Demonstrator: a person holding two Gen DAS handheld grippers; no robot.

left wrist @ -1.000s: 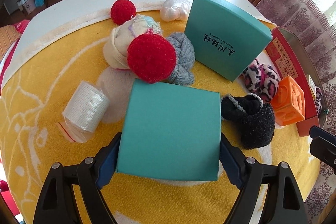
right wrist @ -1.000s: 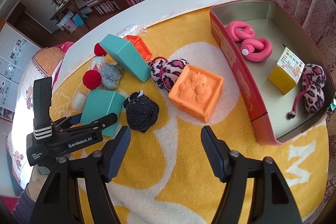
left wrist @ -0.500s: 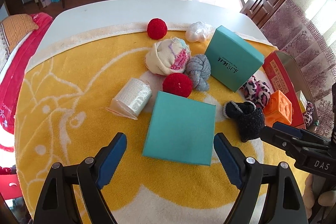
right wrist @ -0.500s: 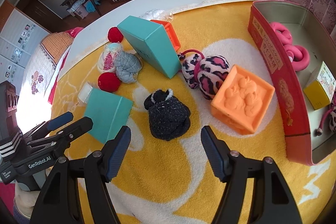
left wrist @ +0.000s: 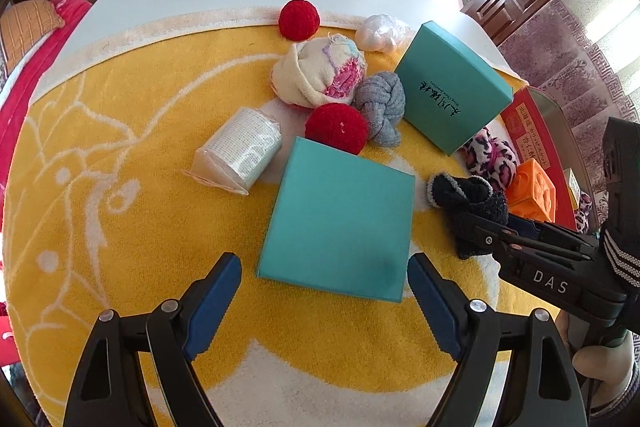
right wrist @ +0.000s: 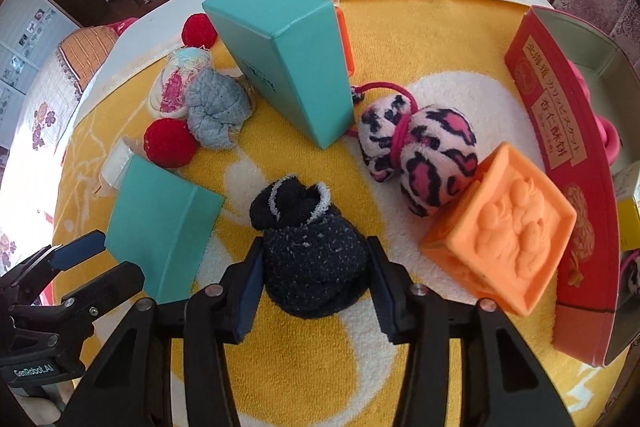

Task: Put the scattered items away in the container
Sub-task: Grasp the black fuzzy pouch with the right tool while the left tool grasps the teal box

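Note:
My right gripper has its jaws around the black fuzzy sock ball, both pads touching its sides; the ball rests on the yellow towel. It also shows in the left wrist view. My left gripper is open and empty, just behind the flat teal box, which also shows in the right wrist view. The red tin container stands at the right with pink items inside. An orange cube and leopard plush lie beside it.
A tall teal box leans at the back. Two red pom balls, a grey sock knot, a cream sock ball, a bagged white roll and a clear bag lie on the towel.
My left gripper let go of the flat teal box and drew back. My right gripper moved left and forward and closed in on the black sock ball.

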